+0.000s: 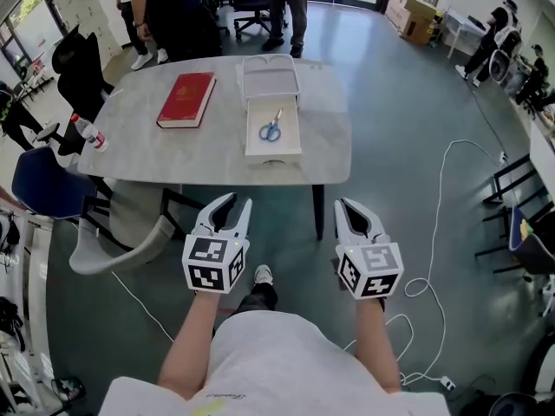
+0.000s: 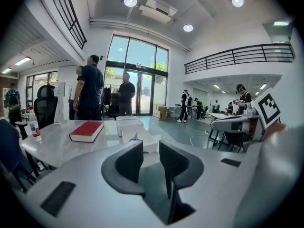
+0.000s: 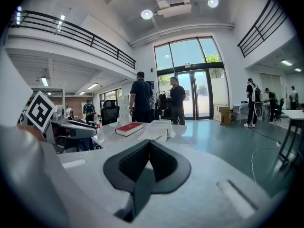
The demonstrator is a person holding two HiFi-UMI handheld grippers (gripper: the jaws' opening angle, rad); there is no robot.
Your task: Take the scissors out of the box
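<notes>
Blue-handled scissors (image 1: 270,129) lie flat inside an open white box (image 1: 282,111) in the middle of the grey table (image 1: 325,150). The box's lid (image 1: 270,76) lies just beyond it. Both grippers hang well short of the table's near edge, over the floor. My left gripper (image 1: 232,204) is open and empty; in the left gripper view (image 2: 151,148) a gap shows between the jaws, with the box (image 2: 151,145) and a bit of the blue scissors (image 2: 135,137) ahead. My right gripper (image 1: 345,206) is shut on nothing, its jaws (image 3: 149,144) meeting at the tips.
A red book (image 1: 186,99) lies left of the box. A water bottle (image 1: 89,133) stands at the table's left end. A blue chair (image 1: 48,185) and a black chair (image 1: 78,68) flank that end. People (image 1: 217,7) stand beyond the table. A white cable (image 1: 438,224) trails on the floor at right.
</notes>
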